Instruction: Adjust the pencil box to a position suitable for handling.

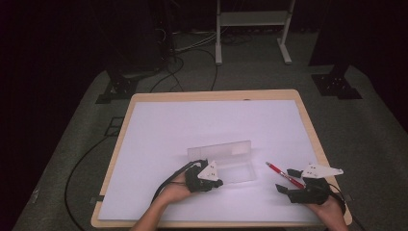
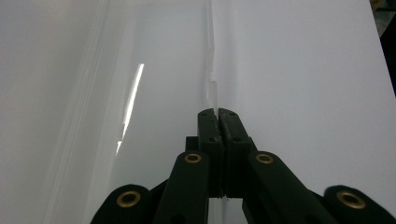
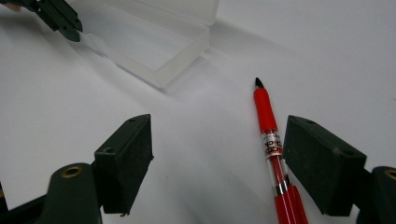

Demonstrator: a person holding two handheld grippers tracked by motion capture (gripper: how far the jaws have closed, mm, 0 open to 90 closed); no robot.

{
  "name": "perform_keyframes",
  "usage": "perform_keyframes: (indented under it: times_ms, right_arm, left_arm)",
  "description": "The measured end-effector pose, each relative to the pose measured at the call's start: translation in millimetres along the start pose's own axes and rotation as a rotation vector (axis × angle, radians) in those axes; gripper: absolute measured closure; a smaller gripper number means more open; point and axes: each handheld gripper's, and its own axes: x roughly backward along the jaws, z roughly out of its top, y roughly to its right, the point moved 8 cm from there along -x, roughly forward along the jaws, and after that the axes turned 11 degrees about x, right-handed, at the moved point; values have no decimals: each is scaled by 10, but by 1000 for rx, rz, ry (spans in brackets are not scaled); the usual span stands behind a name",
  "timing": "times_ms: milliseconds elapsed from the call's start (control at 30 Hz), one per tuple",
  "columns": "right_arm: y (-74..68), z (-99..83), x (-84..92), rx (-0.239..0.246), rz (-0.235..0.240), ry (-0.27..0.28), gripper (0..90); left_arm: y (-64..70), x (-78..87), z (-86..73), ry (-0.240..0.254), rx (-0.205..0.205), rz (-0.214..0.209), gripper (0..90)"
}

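We've got the left tool (image 1: 219,183) clamped on the clear case (image 1: 226,161) wall to steady it near the desk's front edge, right tool (image 3: 217,163) gaping around the red pen (image 3: 271,140).

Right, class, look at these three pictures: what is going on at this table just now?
A person works at a white table with a gripper in each hand. The left gripper is shut on the thin wall of an open clear plastic case, apparently steadying it. The right gripper is open and low over the table, with a red pen lying between its jaws, close to one of them, not yet gripped. The pen lies on the table beside the case.
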Motion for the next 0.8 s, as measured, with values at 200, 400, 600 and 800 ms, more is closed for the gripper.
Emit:
perform_keyframes:
  times_ms: [200,400,600,800]
  right_arm:
    - [26,-18,12,-5,-12,-13,237]
    - [56,-30,18,-9,-24,-29,260]
    - [106,-42,-4,-22,-32,-59,306]
    - [167,-55,-16,-38,-41,-89,360]
  left_arm:
    - [13,-38,-20,-13,9,-14,890]
    - [23,1,-5,9,18,-10,762]
    - [22,149,4,41,44,4,636]
    - [-11,286,-44,79,77,33,579]
